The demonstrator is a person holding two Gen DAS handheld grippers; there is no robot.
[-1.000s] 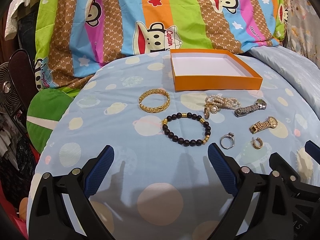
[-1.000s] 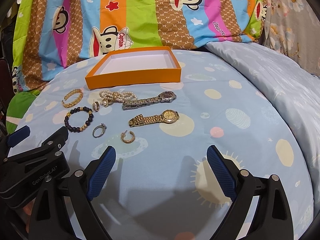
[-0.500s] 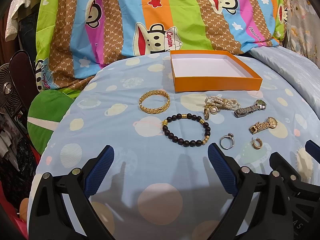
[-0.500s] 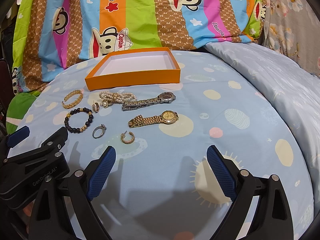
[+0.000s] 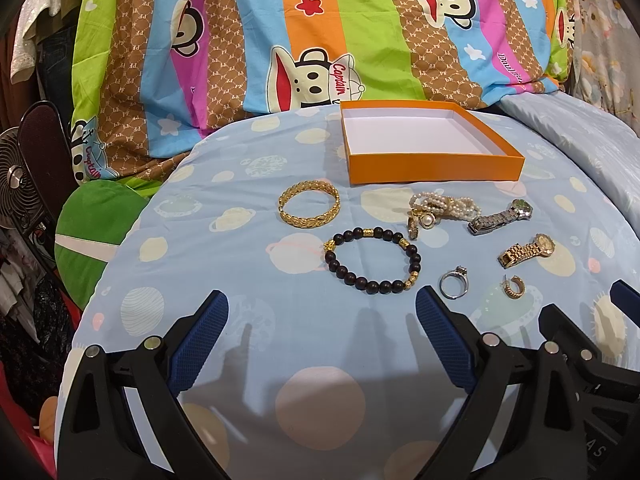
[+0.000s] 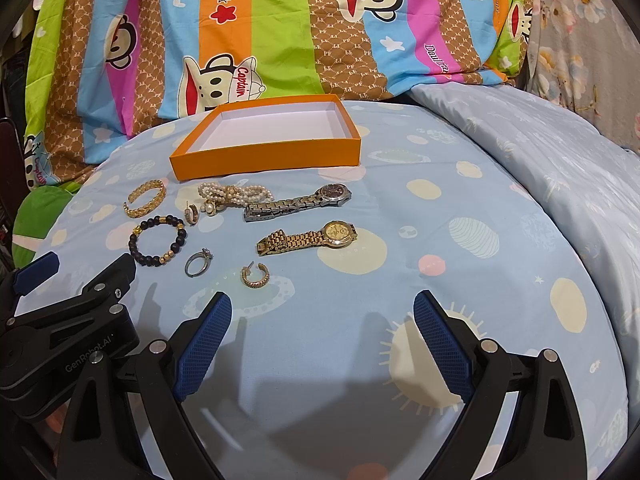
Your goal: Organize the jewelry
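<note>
An empty orange box [image 5: 434, 167] [image 6: 266, 156] sits at the back of the blue bedsheet. In front of it lie a gold bangle [image 5: 309, 204] [image 6: 145, 198], a dark bead bracelet [image 5: 372, 261] [image 6: 157, 241], a pearl bracelet [image 5: 444, 204] [image 6: 236, 193], a silver watch [image 5: 501, 217] [image 6: 298, 201], a gold watch [image 5: 527, 250] [image 6: 308, 237], a silver ring [image 5: 453, 282] [image 6: 198, 263] and a gold hoop earring [image 5: 513, 287] [image 6: 254, 275]. My left gripper [image 5: 322, 320] is open just short of the bead bracelet. My right gripper [image 6: 322, 320] is open, near the hoop earring and empty.
A striped cartoon-monkey quilt [image 5: 320, 32] rises behind the box. A green cushion [image 5: 96, 232] and a fan [image 5: 16, 172] stand off the left edge. A pale blue duvet [image 6: 560, 160] is heaped at the right. The sheet drops away at left.
Almost nothing differs; both views have shifted very slightly, and all the jewelry lies where it was.
</note>
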